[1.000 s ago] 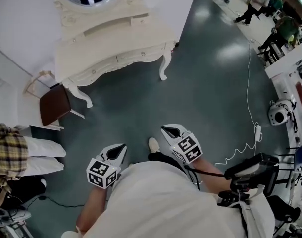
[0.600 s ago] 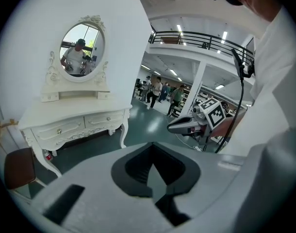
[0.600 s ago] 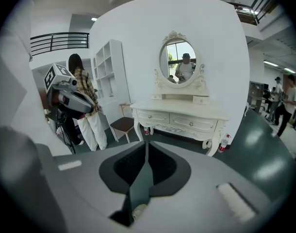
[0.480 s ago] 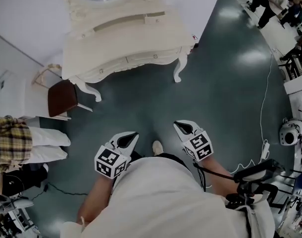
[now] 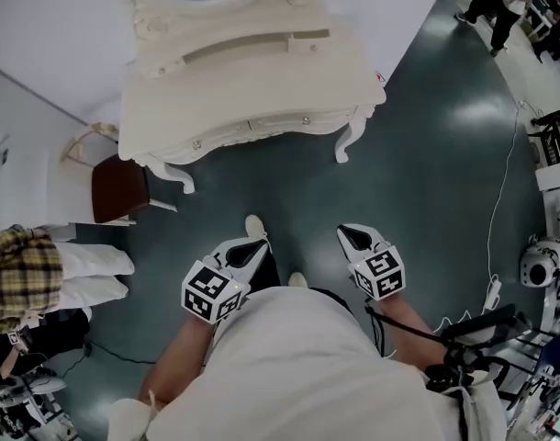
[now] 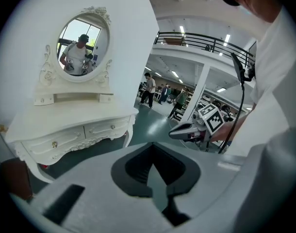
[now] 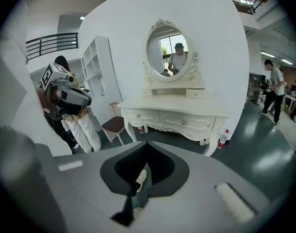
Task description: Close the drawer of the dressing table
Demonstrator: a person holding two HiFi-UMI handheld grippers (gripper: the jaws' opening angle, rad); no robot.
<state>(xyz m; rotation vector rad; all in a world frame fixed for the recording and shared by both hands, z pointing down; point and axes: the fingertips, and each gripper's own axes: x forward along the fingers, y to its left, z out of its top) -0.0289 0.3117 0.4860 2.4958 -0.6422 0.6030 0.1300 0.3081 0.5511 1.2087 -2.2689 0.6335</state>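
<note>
Head view: the cream, scroll-carved dressing table (image 5: 252, 90) stands against the white wall (image 5: 50, 16), well apart from the left tongs (image 5: 252, 249) and right tongs (image 5: 351, 235).
Left gripper view: the tongs are pressed together, gripping nothing.
Right gripper view: these too are closed and empty; the round-knobbed drawers (image 7: 182, 122) sit beneath an oval mirror (image 7: 170, 52).

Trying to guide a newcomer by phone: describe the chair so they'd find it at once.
Find the white dressing table with the oval mirror, against the white wall. At its left end, as you face it, stands a small chair. Its dark brown seat sets it apart from the all-white table.
</note>
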